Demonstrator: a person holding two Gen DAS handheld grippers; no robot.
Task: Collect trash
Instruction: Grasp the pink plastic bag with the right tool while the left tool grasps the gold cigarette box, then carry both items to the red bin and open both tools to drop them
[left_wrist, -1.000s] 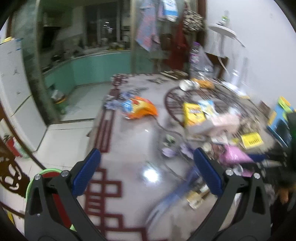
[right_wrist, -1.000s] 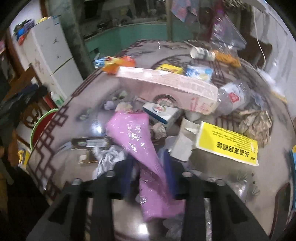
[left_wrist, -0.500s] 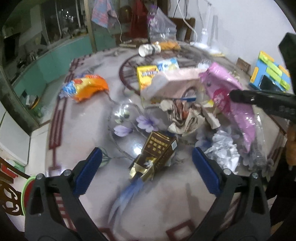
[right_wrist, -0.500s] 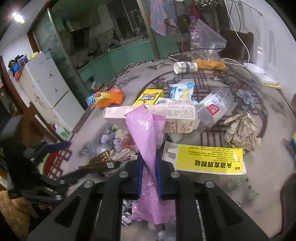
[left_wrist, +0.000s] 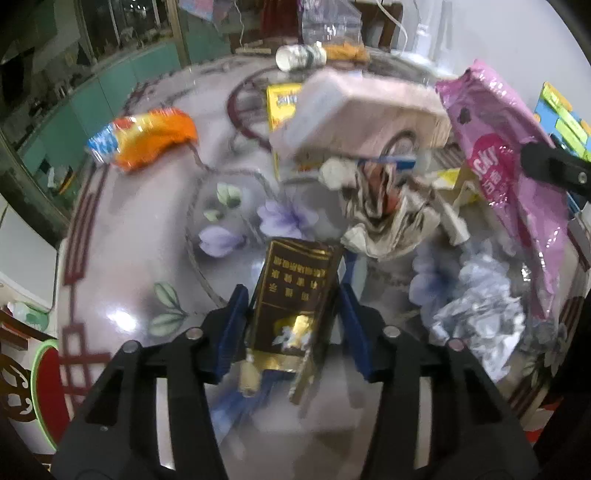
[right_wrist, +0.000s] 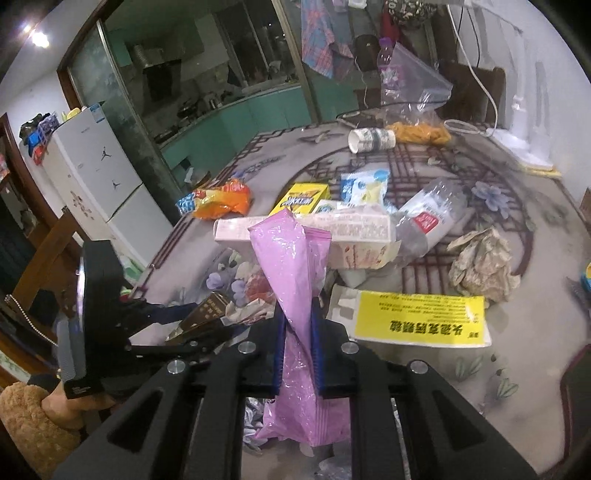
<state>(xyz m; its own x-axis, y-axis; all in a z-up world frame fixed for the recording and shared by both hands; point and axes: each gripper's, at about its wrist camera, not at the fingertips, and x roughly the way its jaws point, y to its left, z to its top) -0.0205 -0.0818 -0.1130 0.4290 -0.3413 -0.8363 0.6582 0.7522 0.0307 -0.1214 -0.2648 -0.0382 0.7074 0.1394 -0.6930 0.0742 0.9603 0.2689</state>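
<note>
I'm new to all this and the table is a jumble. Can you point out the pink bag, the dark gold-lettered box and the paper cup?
pink bag (right_wrist: 291, 280), right wrist view, on its twisted middle.
dark gold-lettered box (left_wrist: 295, 291), left wrist view, on its printed face.
paper cup (right_wrist: 371, 139), right wrist view, on its side.

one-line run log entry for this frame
right tool: shut on pink wrapper | left tool: straddling brown-gold box, not clamped | table: littered

I see a flower-patterned table (right_wrist: 535, 236) carrying an orange snack bag (right_wrist: 218, 199), paper cup (right_wrist: 371, 139) and crumpled paper (right_wrist: 482, 264).
</note>
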